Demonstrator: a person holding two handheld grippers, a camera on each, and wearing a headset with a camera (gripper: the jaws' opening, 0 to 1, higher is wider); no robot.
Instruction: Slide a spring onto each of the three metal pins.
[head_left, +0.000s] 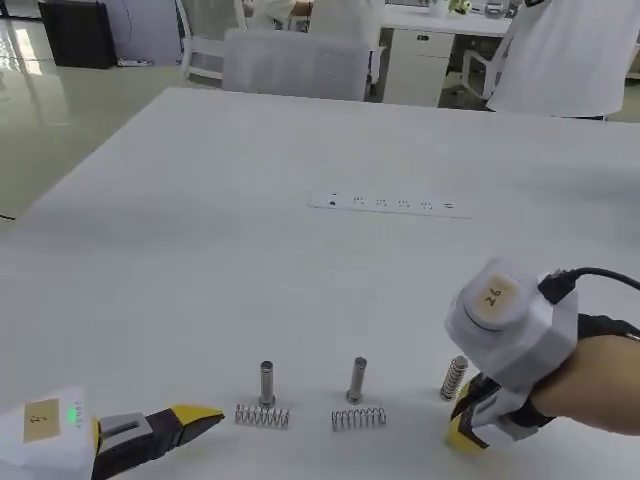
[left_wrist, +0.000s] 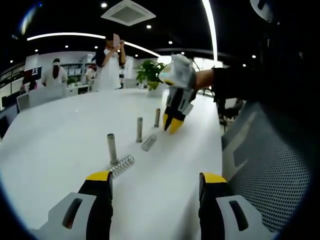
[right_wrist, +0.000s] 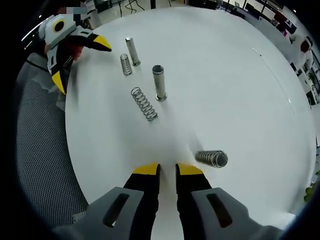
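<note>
State, left gripper (left_wrist: 157, 177): jaws spread wide, nothing between them. State, right gripper (right_wrist: 167, 170): jaws drawn almost together, only a slit between the yellow tips, nothing held.

Three short grey cylindrical metal pins stand upright in a row on the near part of the white tabletop (head_left: 300, 260). The left pin (head_left: 266, 383) and middle pin (head_left: 357, 380) are bare. The right pin (head_left: 455, 378) shows a ribbed outline in the head view and the right gripper view, so I judge it already sleeved: one of three done.

Two loose silver wire coil springs lie flat. The left spring (head_left: 262, 416) lies just on the near side of the left pin. The middle spring (head_left: 359, 419) lies just on the near side of the middle pin.

Relative to the tips:
- The left spring lies just right of the left gripper's tips, apart from them and not between the jaws.
- The middle spring lies left of the right gripper, clear of it.
- The right gripper's tips sit just near the sleeved pin, not touching.

Handling (judgement):
- The springs look light, thin and compliant. They are likely to roll on the smooth top and to squash or squirt out under a hard pinch.
- Grip lightly across the coils toward one end, leaving the other end free to pass over the pin top.
- Cannot tell whether the pins are fixed; they may tip.
</note>
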